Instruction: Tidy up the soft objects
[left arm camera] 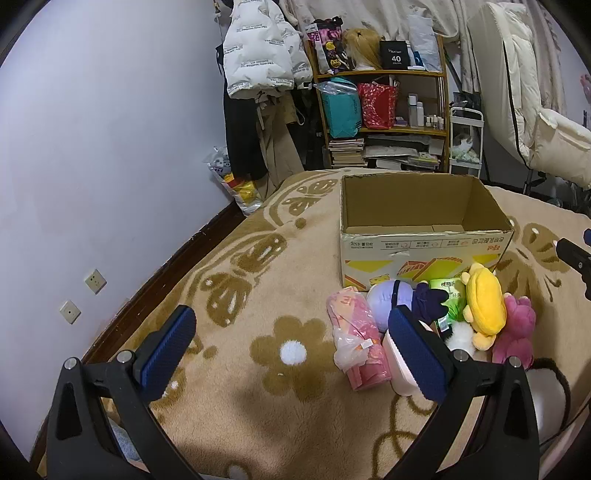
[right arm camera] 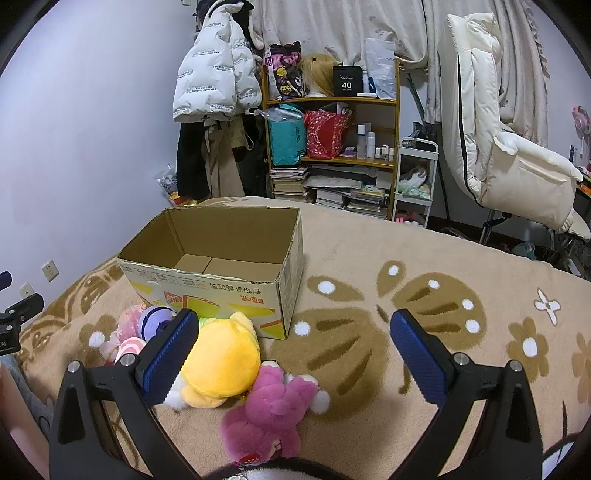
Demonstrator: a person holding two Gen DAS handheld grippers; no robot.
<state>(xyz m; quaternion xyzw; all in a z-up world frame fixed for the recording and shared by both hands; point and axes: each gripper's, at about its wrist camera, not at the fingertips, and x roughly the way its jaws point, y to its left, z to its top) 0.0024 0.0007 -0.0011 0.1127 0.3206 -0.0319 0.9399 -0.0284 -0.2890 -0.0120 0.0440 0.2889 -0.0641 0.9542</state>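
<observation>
Right tool [right arm camera: 293, 354] spread wide, nothing between its blue pads [right arm camera: 415, 360], hovering over the beige patterned blanket [right arm camera: 406, 258]. Open cardboard box [right arm camera: 221, 258] at 11 o'clock, upright, interior bare. Soft toys bunched against the box's near face: yellow plush [right arm camera: 221, 356] just beside the left pad, pink plush [right arm camera: 269, 417] touching it at 6 o'clock, purple ball-like plush [right arm camera: 157, 317] at 9 o'clock. Cluttered shelf [right arm camera: 332, 147] at 12 o'clock.

pale wall [left arm camera: 110, 129], wooden shelf [right arm camera: 332, 147] of books, hanging white jacket [right arm camera: 210, 81], curtain [right arm camera: 332, 29], possibly a padded chair [right arm camera: 498, 147]; beige floral blanket [right arm camera: 443, 258].
</observation>
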